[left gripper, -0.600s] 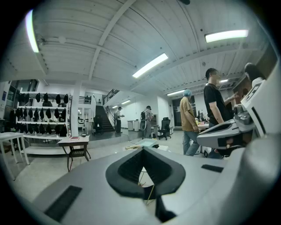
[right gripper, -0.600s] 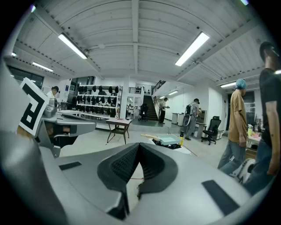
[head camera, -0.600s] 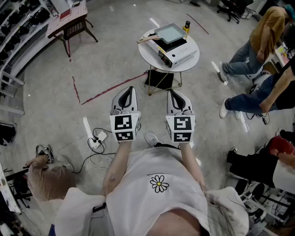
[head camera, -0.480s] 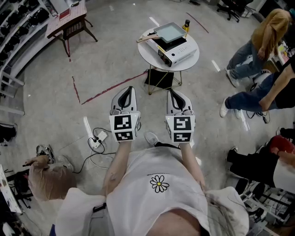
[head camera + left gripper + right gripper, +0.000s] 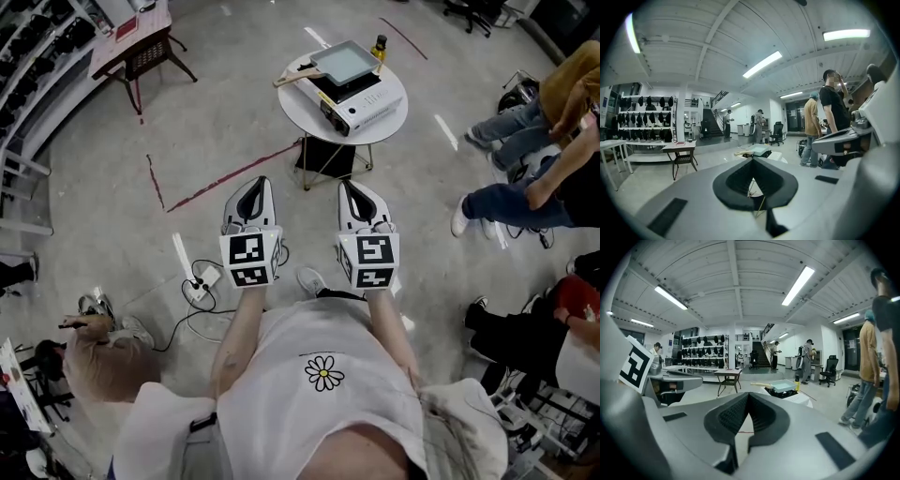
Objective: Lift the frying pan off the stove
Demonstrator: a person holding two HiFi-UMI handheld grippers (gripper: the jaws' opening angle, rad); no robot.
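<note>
Your left gripper and right gripper: jaws closed, nothing held, side by side, well short of the round table. On that table: stove carrying the frying pan; yellow bottle at the far edge. Before the table: red tape line on the floor. Right of it: two people.

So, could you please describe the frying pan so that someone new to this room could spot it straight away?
Find the small round white table on the grey floor. On it sits a white portable stove, with the frying pan on top. It alone is square and pale-bottomed, with a wooden handle, unlike the slim yellow bottle beside it.
</note>
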